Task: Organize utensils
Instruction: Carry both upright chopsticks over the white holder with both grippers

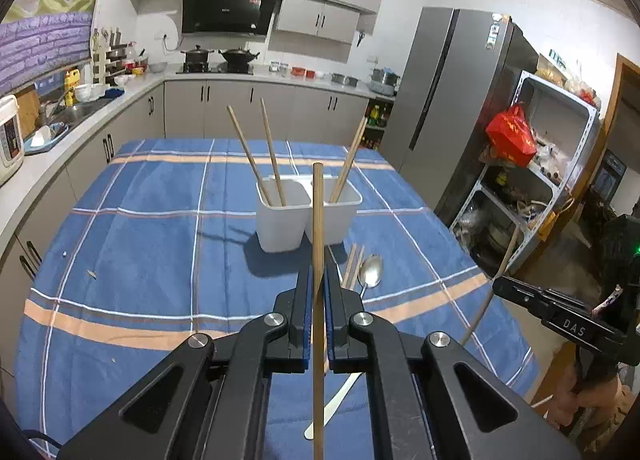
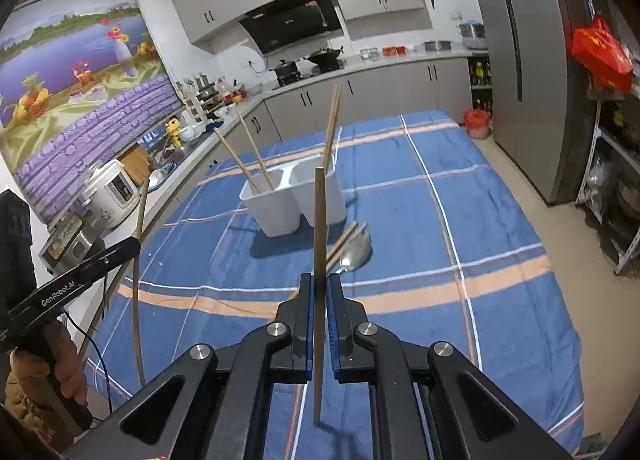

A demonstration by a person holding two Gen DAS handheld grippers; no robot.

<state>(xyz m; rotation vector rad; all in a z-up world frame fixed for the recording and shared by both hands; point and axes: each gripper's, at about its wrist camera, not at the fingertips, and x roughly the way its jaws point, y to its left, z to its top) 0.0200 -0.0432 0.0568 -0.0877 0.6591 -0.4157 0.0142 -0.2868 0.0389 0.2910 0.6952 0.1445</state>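
Note:
A white two-compartment holder [image 1: 280,220] [image 2: 280,208] stands mid-table. Two chopsticks [image 1: 256,152] lean in its left compartment and a pair [image 1: 348,160] in its right. My left gripper [image 1: 318,276] is shut on a wooden chopstick [image 1: 318,220], held upright above the table in front of the holder. My right gripper [image 2: 319,284] is shut on another wooden chopstick [image 2: 319,220], also upright. A metal spoon [image 1: 370,270] [image 2: 356,252] and two loose chopsticks [image 1: 354,264] [image 2: 344,240] lie on the cloth just before the holder. A white utensil [image 1: 336,400] lies under my left gripper.
The table has a blue plaid cloth [image 1: 140,240] [image 2: 480,220]. Kitchen counters [image 1: 60,132] run along the left and back, a fridge [image 1: 448,108] and shelf rack [image 1: 540,180] stand at the right. The other gripper shows at each view's edge, the right one [image 1: 560,316] and the left one [image 2: 80,280].

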